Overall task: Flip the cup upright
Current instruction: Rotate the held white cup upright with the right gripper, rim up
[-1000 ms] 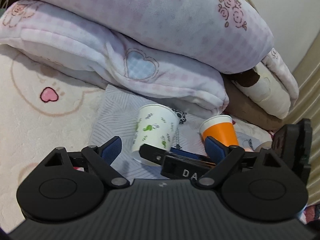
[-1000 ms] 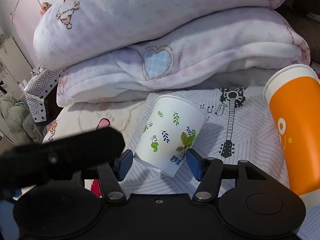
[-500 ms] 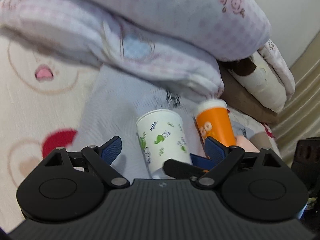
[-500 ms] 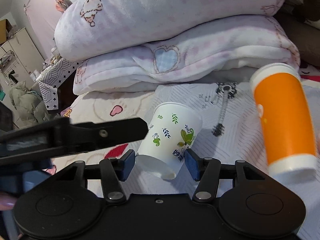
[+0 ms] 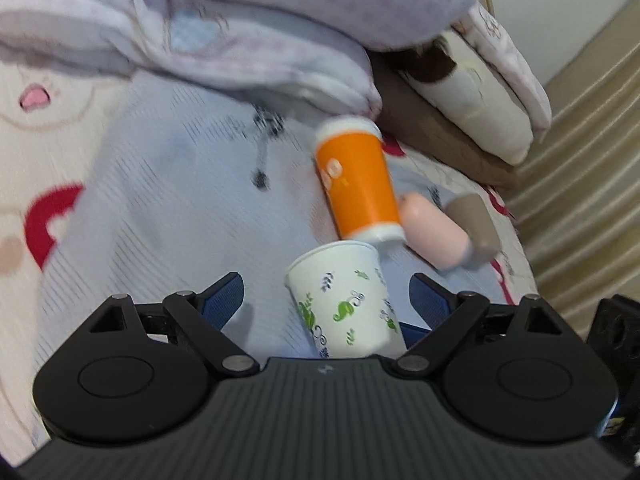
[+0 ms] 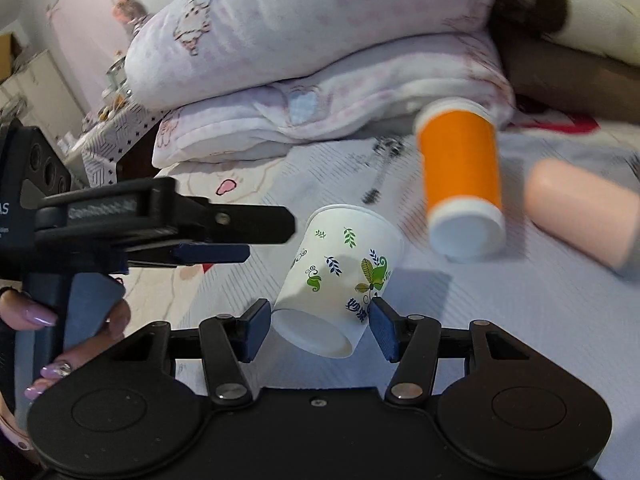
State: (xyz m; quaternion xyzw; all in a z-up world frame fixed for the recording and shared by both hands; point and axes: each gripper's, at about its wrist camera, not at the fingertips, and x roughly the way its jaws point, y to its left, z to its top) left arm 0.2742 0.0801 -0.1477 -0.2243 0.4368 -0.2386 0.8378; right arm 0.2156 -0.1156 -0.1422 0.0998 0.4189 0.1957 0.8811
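Observation:
A white paper cup with leaf prints (image 6: pixel 340 276) is held tilted in the air, base toward the right wrist camera, rim pointing away. My right gripper (image 6: pixel 320 328) is shut on it near its base. In the left wrist view the same cup (image 5: pixel 344 304) stands rim-up between the wide-open fingers of my left gripper (image 5: pixel 324 300), which touch nothing. The left gripper (image 6: pixel 208 240) also shows in the right wrist view, left of the cup.
An orange cup (image 6: pixel 460 176) lies on its side on the patterned sheet (image 6: pixel 500 312), also in the left wrist view (image 5: pixel 356 184). A pink cylinder (image 6: pixel 580 208) lies right of it. Folded blankets (image 6: pixel 320 60) are stacked behind.
The right gripper has lifted the leaf-print cup off the sheet and tilted it. The orange cup has fallen from standing upside down onto its side. The left gripper has drawn back.

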